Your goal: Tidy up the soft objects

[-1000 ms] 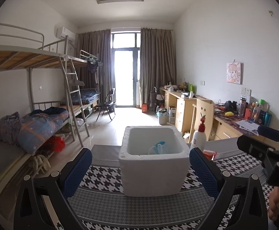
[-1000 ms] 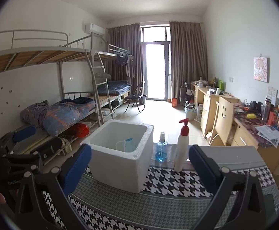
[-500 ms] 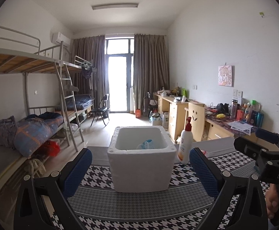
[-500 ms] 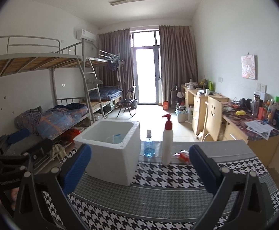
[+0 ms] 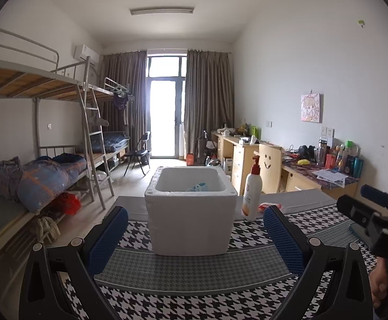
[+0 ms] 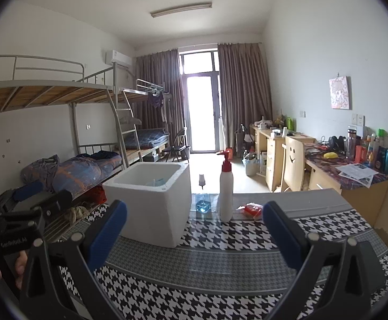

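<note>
A white foam box [image 5: 191, 213] stands on the houndstooth table cloth [image 5: 194, 301]; the same foam box [image 6: 151, 202] appears left of centre in the right wrist view. A light blue soft item [image 5: 198, 187] lies inside it. A small red packet [image 6: 251, 209] rests on the cloth behind the right finger. My left gripper [image 5: 194, 236] is open and holds nothing, well short of the box. My right gripper [image 6: 194, 230] is open too, with nothing between its blue pads.
A white pump bottle [image 6: 226, 192] and a small blue glass bottle [image 6: 202, 202] stand right of the box. Beyond the table are bunk beds [image 5: 42, 165], wooden desks [image 5: 247, 154] and a cluttered side desk [image 6: 354, 165]. A hand [image 5: 380, 285] holds the other gripper at the right edge.
Both grippers have drawn back from the box, which now looks smaller and farther. Both stay open and hold nothing. More of the cloth and the red packet have come into view.
</note>
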